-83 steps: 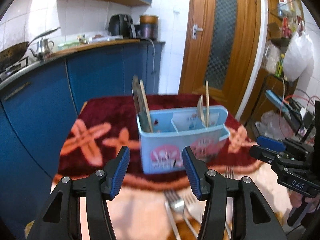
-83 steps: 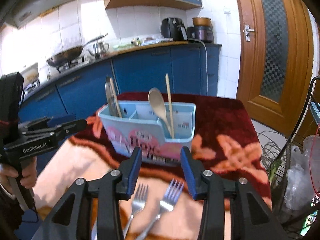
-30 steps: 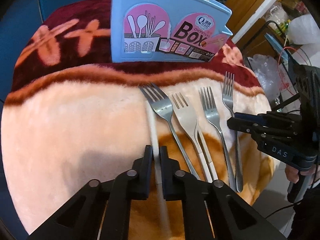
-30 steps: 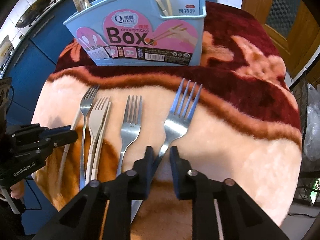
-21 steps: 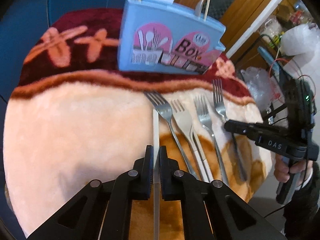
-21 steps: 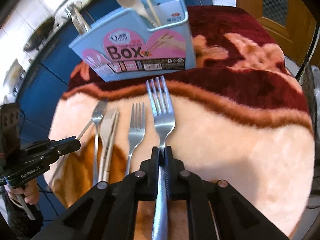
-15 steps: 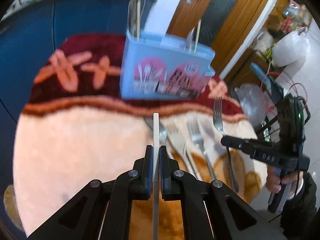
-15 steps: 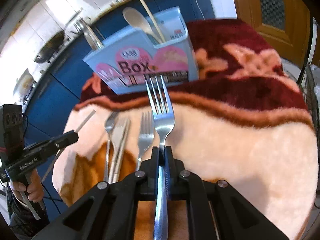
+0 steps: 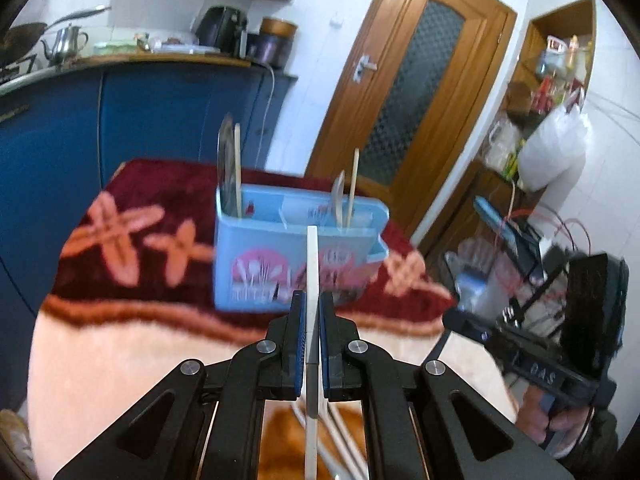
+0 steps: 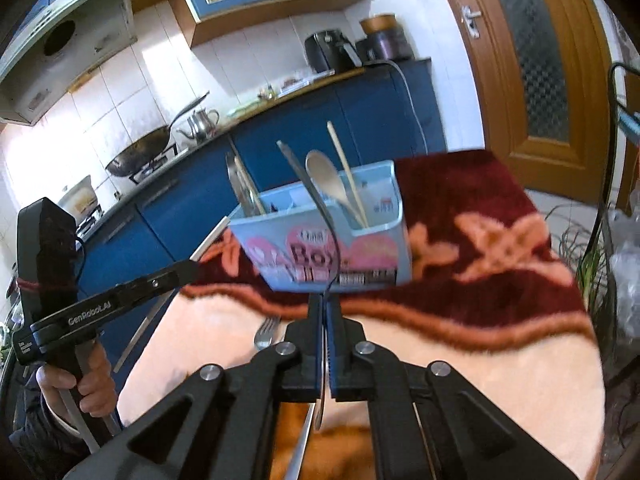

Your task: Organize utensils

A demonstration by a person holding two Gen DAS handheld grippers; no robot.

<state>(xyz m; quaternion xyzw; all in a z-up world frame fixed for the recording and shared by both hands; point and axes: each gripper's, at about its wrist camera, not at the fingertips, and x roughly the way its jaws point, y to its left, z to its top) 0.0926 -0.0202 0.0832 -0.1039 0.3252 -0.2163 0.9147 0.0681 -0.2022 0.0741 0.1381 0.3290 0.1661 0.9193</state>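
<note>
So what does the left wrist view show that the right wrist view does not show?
Only the left wrist view: a white chopstick clamped in the left tongs, and a white plastic bag.

Only the right wrist view: a metal fork clamped in the right tongs, a wok, and another fork on the blanket.

Both: the blue utensil box and the wooden door.

Left tongs (image 9: 309, 328) clamped tight, pads pinching a thin white stick (image 9: 311, 264), tilted downward. Right tongs (image 10: 325, 320) clamped on a fork (image 10: 320, 216) seen edge-on, also angled down. A hand (image 10: 86, 380) grips the left tool's handle at near left; the other hand (image 9: 560, 416) grips the right tool's handle.
</note>
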